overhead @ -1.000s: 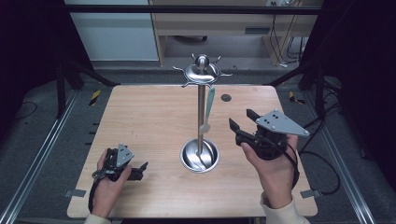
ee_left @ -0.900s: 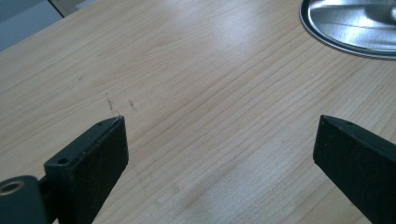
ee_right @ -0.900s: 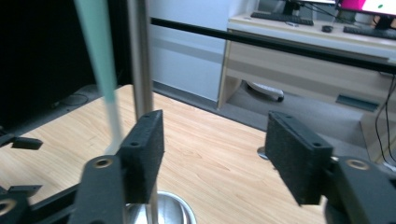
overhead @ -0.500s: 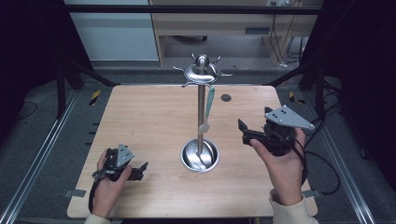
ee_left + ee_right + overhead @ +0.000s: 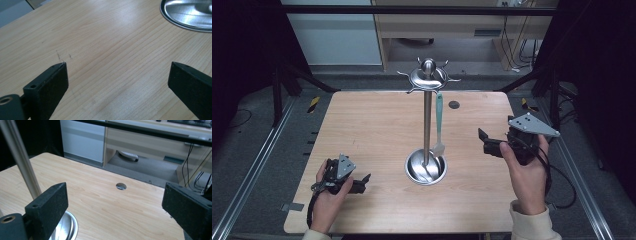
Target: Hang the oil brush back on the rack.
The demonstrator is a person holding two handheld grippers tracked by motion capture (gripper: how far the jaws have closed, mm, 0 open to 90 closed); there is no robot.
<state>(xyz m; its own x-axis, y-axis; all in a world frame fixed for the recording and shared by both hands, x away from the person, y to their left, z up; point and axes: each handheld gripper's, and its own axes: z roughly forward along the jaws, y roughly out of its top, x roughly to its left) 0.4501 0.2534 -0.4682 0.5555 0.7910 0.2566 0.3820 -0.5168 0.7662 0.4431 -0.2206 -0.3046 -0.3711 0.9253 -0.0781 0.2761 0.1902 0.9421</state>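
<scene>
A pale wooden table (image 5: pixel 377 125) carries a tall steel utensil stand (image 5: pixel 427 115), whose pole rises from a round dish base at the middle of the near half to a crown of hooks, and a teal-handled spatula (image 5: pixel 439 120) hangs from one hook just right of the pole, its blade down near the dish. To the right of the stand a hand holds the right tongs (image 5: pixel 486 141) above the table, well apart from the spatula, its jaws spread wide, having just been opening, with nothing between them. At the near left the left tongs (image 5: pixel 364 181) rests low over the bare wood, jaws released and empty.
</scene>
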